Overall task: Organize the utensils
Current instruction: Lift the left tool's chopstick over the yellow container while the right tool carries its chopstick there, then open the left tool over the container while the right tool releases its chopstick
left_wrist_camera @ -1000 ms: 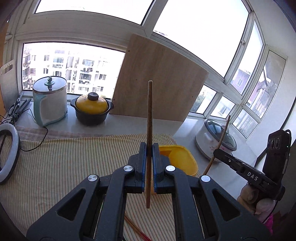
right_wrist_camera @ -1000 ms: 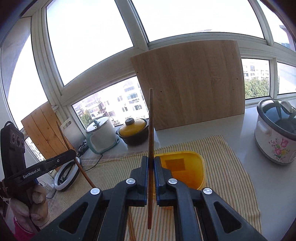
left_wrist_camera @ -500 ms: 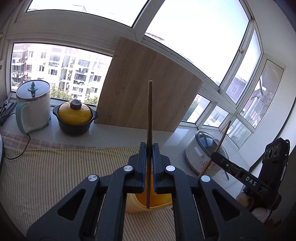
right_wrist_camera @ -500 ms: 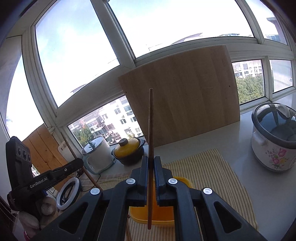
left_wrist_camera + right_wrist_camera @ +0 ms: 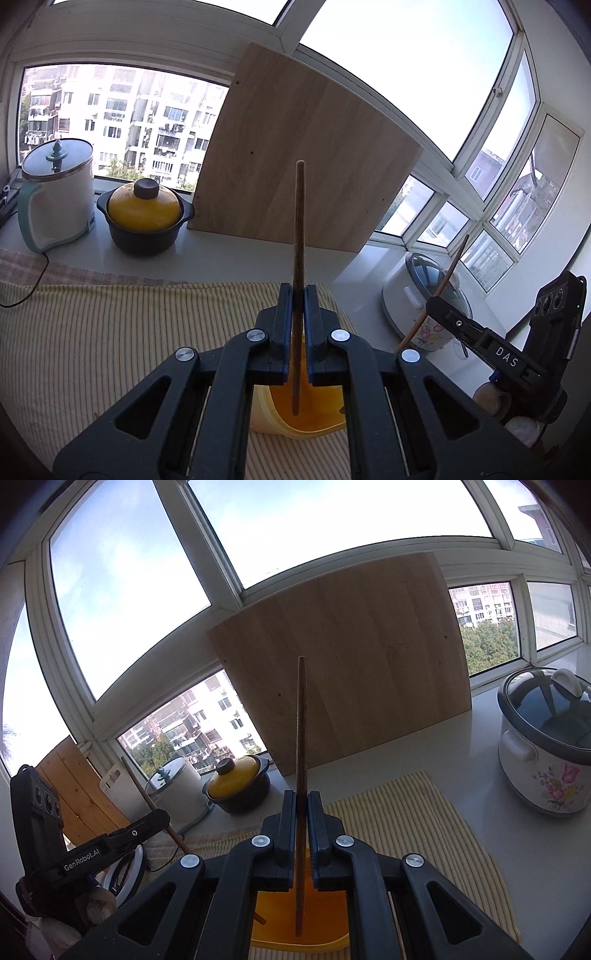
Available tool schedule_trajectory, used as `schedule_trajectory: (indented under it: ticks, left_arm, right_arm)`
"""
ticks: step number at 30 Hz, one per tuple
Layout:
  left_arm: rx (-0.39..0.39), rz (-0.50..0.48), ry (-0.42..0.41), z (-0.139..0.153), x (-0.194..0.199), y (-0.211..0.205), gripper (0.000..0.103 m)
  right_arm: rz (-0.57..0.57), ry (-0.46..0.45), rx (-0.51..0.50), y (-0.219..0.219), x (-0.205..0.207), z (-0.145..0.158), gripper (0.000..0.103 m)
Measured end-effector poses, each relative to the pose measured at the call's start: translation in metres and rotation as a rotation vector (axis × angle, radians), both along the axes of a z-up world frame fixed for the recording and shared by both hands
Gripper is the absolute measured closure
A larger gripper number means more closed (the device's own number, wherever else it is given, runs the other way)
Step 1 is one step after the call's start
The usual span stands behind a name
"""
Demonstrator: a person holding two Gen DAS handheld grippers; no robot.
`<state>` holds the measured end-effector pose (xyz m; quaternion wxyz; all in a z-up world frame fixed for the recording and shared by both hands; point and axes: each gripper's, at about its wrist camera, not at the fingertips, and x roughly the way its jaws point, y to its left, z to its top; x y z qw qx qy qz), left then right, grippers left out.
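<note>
The left gripper [image 5: 298, 295] was clamped on a brown chopstick [image 5: 298, 258] held upright, its lower end hanging above the yellow container [image 5: 295, 424]. The right gripper [image 5: 302, 805] was likewise closed on a second chopstick [image 5: 300, 757], also upright over that container. The container sat on a striped cloth [image 5: 110, 332]. Behind the container a wooden board [image 5: 303, 155] leaned on the window. Left of the board stood a yellow-lidded pot [image 5: 144, 218]; to its right, a floral rice cooker [image 5: 543, 746].
</note>
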<state>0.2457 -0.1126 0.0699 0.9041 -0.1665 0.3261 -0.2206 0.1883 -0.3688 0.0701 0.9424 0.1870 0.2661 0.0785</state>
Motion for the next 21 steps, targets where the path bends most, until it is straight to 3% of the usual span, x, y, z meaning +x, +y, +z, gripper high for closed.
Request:
schedule_trajectory:
  ticks: [21]
  left_arm:
    - [0.092, -0.087, 0.047, -0.037, -0.017, -0.032, 0.100]
  right_arm:
    - [0.040, 0.125, -0.046, 0.011, -0.006, -0.057, 0.097]
